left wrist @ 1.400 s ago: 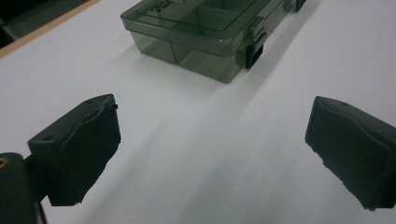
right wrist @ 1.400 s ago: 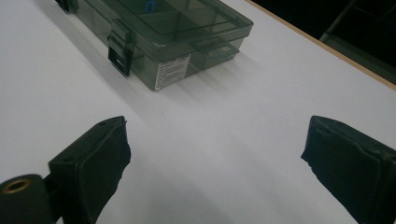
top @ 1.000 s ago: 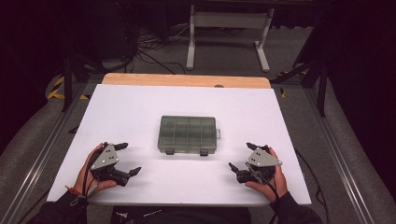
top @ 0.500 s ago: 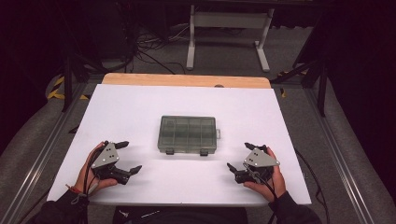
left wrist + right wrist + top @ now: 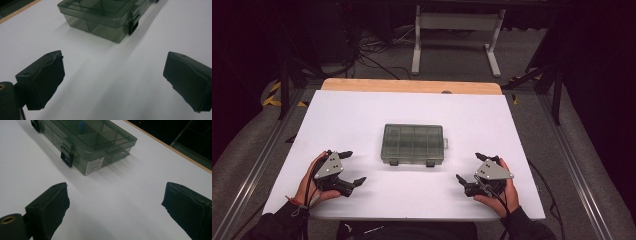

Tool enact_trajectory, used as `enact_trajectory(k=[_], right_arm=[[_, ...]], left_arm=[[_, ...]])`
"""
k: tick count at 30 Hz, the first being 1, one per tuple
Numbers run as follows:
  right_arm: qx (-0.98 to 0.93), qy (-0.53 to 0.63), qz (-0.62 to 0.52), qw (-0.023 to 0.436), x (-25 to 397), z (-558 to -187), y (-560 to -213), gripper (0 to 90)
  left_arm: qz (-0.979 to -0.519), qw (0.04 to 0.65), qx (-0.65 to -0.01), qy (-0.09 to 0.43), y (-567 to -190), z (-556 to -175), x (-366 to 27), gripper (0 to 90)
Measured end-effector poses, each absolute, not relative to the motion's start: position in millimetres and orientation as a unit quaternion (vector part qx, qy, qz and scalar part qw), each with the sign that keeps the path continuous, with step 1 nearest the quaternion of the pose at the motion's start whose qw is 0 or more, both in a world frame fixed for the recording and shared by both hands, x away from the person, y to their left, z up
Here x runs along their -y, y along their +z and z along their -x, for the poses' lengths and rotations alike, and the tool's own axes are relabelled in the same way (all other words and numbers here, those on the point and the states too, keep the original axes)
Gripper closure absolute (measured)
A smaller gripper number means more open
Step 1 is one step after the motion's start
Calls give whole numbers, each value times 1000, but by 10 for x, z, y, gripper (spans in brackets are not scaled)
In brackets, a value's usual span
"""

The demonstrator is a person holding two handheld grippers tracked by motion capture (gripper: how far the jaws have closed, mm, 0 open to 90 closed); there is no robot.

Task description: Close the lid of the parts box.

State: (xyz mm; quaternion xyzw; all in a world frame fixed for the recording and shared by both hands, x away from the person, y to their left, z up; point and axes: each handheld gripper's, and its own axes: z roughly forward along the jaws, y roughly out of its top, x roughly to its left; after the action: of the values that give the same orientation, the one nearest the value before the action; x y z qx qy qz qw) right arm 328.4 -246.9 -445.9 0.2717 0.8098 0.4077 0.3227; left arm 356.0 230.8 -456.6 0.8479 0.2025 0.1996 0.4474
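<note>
Squarely between and ahead of both grippers lay the smoky compartment box [image 5: 413, 144], lid closed, its long axis running crosswise from one gripper toward the other, its two latches [image 5: 430, 163] facing the person. Left gripper [image 5: 347, 170] and right gripper [image 5: 473, 168] rested on the white table [image 5: 522, 150], jaws spread wide, holding nothing.

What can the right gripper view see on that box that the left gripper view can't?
The right gripper view shows a white label on the end wall of the box and a small blue thing inside it. The left gripper view shows the box's other, plain end, with no label. Both show the closed clear lid, a dark latch on the front, the white table and that gripper's own open fingers, apart from the box.
</note>
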Motion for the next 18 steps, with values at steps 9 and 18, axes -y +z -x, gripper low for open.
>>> enact_trajectory(k=[9,18], right_arm=[[-810,405,-270,326,2458,-3287,-4457,69],[-808,403,-275,330,2451,-3310,-4466,68]], left_arm=[[-847,448,-206,200,-4568,-3574,-2309,42],[-850,443,-205,198,-4576,-3574,-2303,43]])
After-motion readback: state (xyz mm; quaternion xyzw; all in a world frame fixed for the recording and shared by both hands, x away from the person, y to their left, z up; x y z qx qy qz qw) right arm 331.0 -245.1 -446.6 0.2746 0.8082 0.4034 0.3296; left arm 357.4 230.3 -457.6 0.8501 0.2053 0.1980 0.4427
